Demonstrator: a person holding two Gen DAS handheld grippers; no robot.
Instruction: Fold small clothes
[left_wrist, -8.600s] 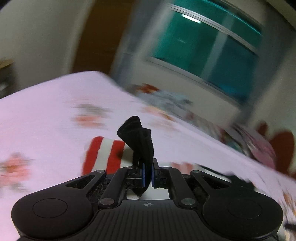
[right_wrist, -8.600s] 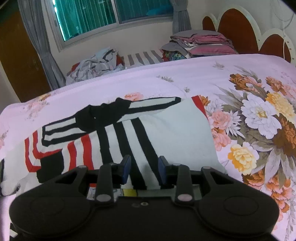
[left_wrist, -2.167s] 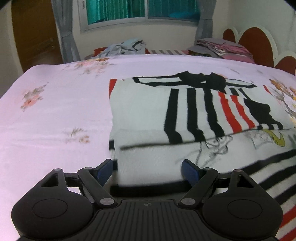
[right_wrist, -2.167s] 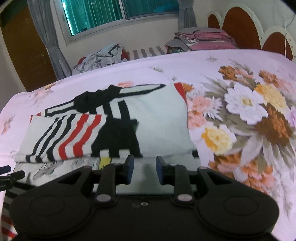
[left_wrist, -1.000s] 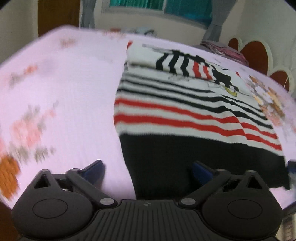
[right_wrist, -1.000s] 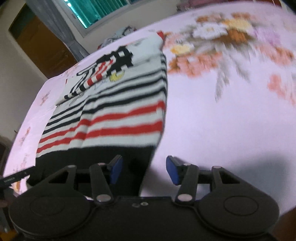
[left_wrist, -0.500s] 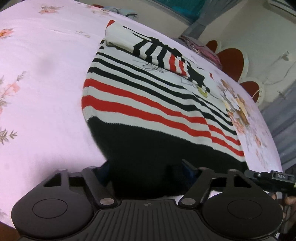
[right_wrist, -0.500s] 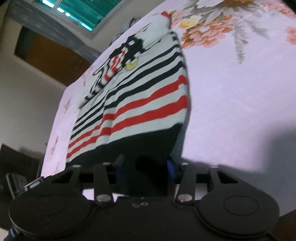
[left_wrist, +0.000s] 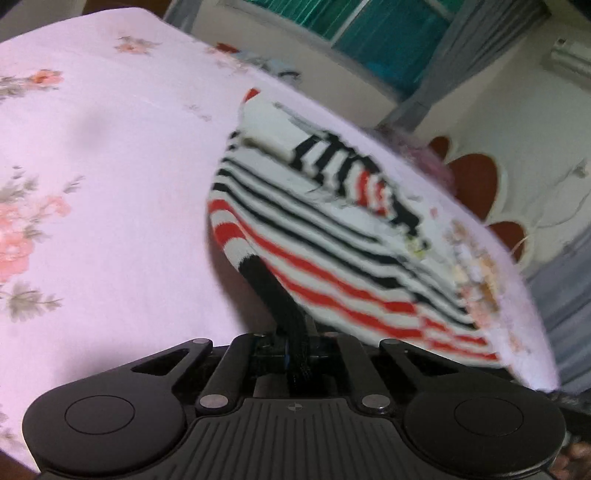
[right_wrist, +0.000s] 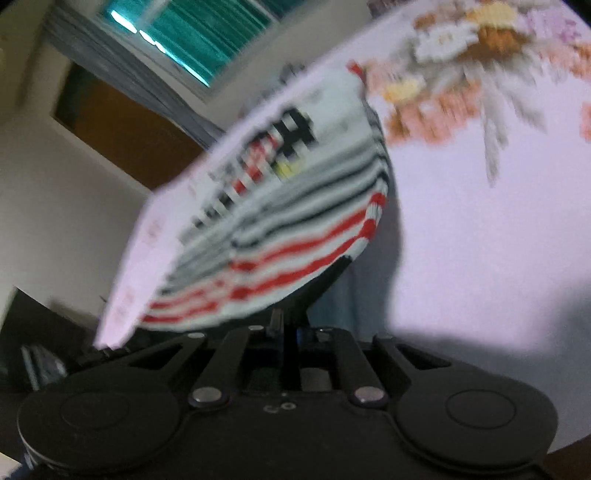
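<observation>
The left gripper (left_wrist: 295, 350) is clamped tight on the black hem of a white knit sweater with red and black stripes (left_wrist: 332, 236), which rises toward one o'clock off the pink floral bedsheet (left_wrist: 92, 177). The right gripper (right_wrist: 290, 338) likewise pinches the hem, the garment spreading toward eleven o'clock.

Both views dim, indoor light w/ a cool teal glow from the window (left_wrist: 388, 33), strongest as a bright streak in the right wrist view. Heavy motion blur: sweater (left_wrist: 332, 236) stripes smear, esp. in right view, where the flower print on the bed (right_wrist: 498, 221) breaks into blocky pixels. Fisheye bends the bed edge & walls at the rims. Dark shadow under the lifted sweater hem. Left claw (left_wrist: 295, 350) body sharpest; right claw (right_wrist: 290, 339) nearly black, underexposed.
</observation>
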